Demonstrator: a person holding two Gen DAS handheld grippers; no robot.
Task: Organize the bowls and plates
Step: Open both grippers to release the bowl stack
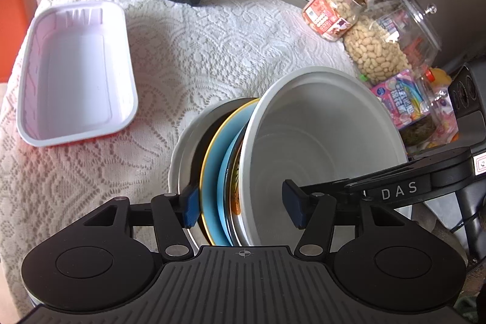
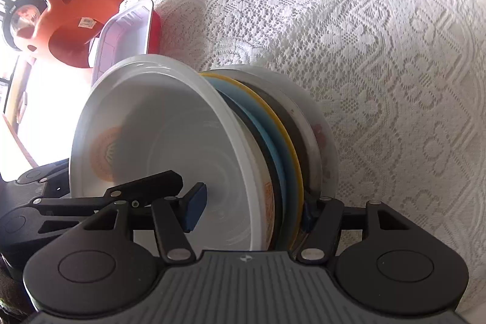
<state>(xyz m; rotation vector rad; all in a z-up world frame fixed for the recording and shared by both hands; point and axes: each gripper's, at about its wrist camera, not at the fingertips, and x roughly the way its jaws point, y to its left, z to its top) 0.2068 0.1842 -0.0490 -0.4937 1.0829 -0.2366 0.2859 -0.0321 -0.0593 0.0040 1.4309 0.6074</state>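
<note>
**Carrying step.** Left to right: a white rectangular plastic tray [image 1: 76,72] lies on the lace-covered desk [image 1: 212,44]. Near it is the on-edge nested stack of white bowl and blue, gold-rimmed plates [image 1: 212,157], straddled by both grippers.

- **Left gripper [image 1: 241,204]:** fingers wide, one pad at the plate rim, the other inside the bowl; whether they grip cannot be told.
- **Right gripper [image 2: 252,208]:** fingers half open, clamped across the stack.

Next, probably: lower the stack flat.

Only the left view shows the clear peanut jars [image 1: 376,47]; only the right shows the orange plastic stool [image 2: 73,17].
</note>
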